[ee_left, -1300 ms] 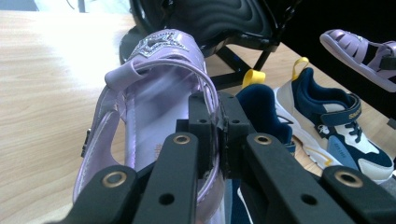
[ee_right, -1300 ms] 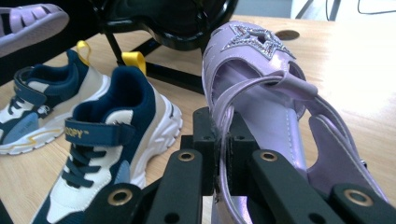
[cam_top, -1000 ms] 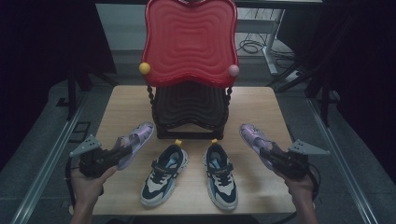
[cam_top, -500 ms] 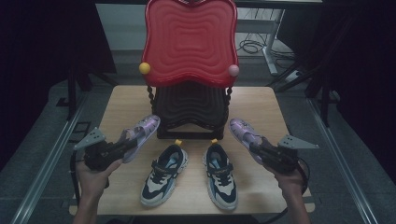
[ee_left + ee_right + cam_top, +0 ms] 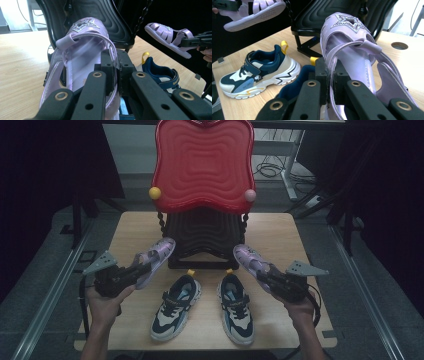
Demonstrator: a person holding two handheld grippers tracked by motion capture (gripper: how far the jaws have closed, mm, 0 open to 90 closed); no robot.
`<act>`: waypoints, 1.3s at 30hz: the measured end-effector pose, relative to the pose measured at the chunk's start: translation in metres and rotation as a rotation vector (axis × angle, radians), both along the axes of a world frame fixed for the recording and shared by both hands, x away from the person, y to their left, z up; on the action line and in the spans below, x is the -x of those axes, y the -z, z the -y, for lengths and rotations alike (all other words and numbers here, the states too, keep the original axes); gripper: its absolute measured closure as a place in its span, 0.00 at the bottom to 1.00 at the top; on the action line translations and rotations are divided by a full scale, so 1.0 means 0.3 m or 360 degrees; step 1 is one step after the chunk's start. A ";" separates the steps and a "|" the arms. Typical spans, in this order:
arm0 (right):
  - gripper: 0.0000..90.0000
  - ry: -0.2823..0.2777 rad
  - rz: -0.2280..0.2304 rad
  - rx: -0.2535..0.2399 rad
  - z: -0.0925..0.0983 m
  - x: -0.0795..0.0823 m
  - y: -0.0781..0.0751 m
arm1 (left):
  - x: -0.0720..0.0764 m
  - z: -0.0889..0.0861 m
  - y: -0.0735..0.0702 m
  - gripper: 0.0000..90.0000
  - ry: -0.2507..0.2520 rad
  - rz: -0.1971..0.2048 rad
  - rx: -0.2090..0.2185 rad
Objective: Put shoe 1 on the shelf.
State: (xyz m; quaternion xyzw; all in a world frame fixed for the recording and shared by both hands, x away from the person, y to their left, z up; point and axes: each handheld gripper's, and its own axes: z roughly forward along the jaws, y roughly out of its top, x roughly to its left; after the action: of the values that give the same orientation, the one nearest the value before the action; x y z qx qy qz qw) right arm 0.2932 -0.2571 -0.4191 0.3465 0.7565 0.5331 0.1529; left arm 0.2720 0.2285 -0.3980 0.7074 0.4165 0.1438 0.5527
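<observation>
Purple sandals (image 5: 156,254) pinched in both grippers (image 5: 131,271)

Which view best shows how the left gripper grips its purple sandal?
The left gripper view: its jaws pinch the heel strap of the purple sandal. The high view shows that sandal small and from above; the right gripper view shows its sole.

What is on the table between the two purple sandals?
In the high view, the two navy-and-white sneakers sit side by side on the table, between the left sandal and the right sandal, a bit nearer the person.
</observation>
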 end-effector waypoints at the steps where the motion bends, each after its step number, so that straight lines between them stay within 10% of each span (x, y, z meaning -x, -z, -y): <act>1: 0.96 -0.0005 -0.0003 0.0000 -0.007 -0.002 -0.001 | -0.004 0.004 0.000 0.96 0.0003 0.0000 0.0000; 15: 0.96 0.0007 0.0009 -0.0007 -0.100 -0.054 0.007 | -0.063 0.071 0.012 0.96 0.0001 0.0020 0.0007; 39: 0.96 0.0136 0.0106 0.0060 -0.275 -0.145 0.023 | -0.168 0.235 0.042 0.95 -0.0078 0.0169 -0.0171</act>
State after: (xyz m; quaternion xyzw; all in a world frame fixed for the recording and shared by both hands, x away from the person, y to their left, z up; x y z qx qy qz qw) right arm 0.3368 -0.1745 -0.4260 0.3575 0.7455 0.5230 0.2071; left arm 0.3223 0.1581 -0.4106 0.7170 0.3954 0.2166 0.5317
